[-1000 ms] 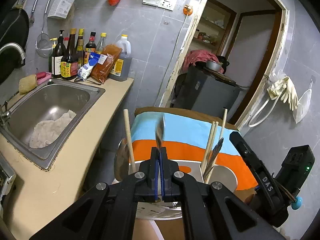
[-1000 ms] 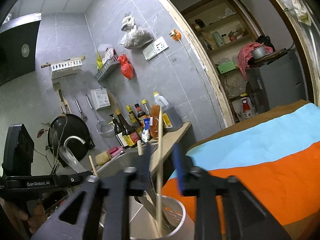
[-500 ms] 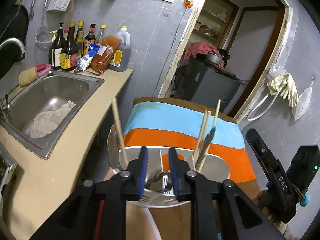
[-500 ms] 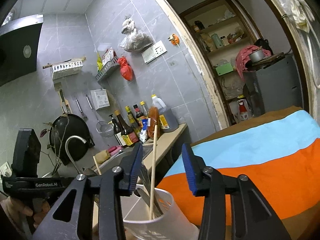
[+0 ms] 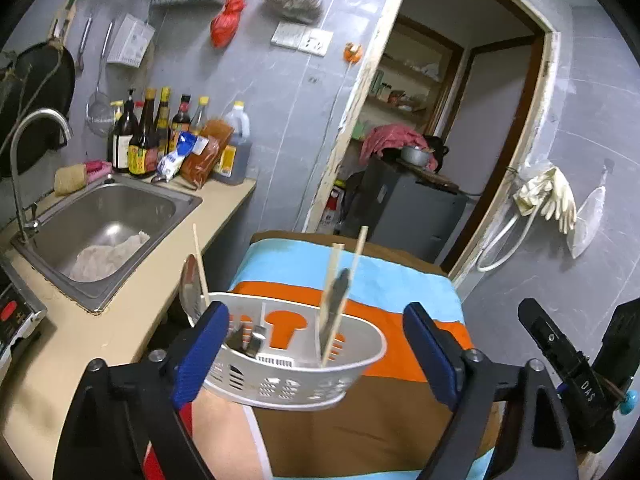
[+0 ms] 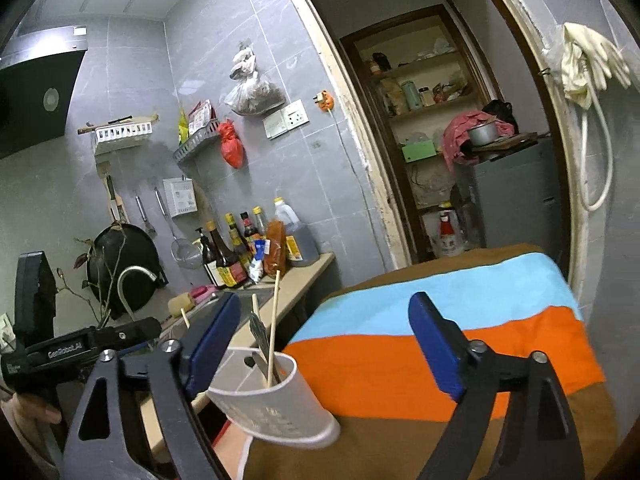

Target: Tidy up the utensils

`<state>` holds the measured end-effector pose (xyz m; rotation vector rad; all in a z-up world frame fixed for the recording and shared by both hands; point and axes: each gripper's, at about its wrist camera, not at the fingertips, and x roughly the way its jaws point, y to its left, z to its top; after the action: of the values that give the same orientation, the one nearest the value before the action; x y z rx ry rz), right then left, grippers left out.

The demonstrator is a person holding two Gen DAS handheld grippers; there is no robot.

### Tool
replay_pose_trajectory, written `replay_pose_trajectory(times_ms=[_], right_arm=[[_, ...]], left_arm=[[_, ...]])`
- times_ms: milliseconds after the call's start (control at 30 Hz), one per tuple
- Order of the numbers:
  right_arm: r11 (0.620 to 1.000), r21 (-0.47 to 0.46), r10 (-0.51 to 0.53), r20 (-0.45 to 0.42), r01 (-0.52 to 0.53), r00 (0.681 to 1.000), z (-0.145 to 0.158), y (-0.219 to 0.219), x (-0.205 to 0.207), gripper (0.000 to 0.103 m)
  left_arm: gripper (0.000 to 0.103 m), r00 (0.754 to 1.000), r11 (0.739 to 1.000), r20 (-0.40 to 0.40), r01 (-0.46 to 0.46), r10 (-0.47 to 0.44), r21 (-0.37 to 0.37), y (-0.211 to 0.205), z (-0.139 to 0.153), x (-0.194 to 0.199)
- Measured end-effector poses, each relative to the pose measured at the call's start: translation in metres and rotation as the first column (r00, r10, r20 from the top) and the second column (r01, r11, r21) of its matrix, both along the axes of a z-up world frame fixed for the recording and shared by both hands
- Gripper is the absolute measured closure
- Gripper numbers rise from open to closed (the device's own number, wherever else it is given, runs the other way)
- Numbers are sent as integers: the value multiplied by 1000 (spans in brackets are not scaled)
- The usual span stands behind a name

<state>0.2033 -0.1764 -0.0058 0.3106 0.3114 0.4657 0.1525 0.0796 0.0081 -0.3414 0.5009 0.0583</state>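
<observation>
1. Left wrist view: the left tongs [image 5: 316,350] have jaws wide and opening, with nothing pressed between the pads; the white utensil basket [image 5: 296,376] sits just ahead and below them.
2. The basket's long axis runs across the tongs' line, and the chopsticks [image 5: 340,292] stand upright in its right end.
3. A ladle [image 5: 190,288] leans at its left end, near the left pad.
4. Right wrist view: the right tongs [image 6: 332,350] are also opening and hold nothing; the basket lies toward their left jaw.
5. I judge the left tongs nearer and better centred.
6. The striped cloth [image 5: 360,280] lies beyond, and the desk [image 5: 92,332] with its sink [image 5: 108,216] lies left; standing handles could obstruct a reach.
</observation>
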Motion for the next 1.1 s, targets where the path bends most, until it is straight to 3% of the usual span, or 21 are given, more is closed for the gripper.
replay_pose_trajectory(times_ms=[167,300,633,1100], right_arm=[[999,-45,-27,4,28,1000,15,-24,-31,5],[993,-100,-66,17,68,998,25,-39,-60,2],[977,-153,-146,25,149,989,39,-75,-133,2],[967,-175,-192,-33,184,981,22,-102,-184,2]], left_arm=[[1,999,999,47,-27,25,30,-22,3,-32],[1,996,997,81,-47,42,68,-35,6,-56],[1,995,990,101,-39,25,136,-68,6,-115],[1,997,987,74,-19,7,162,-91,-5,-168]])
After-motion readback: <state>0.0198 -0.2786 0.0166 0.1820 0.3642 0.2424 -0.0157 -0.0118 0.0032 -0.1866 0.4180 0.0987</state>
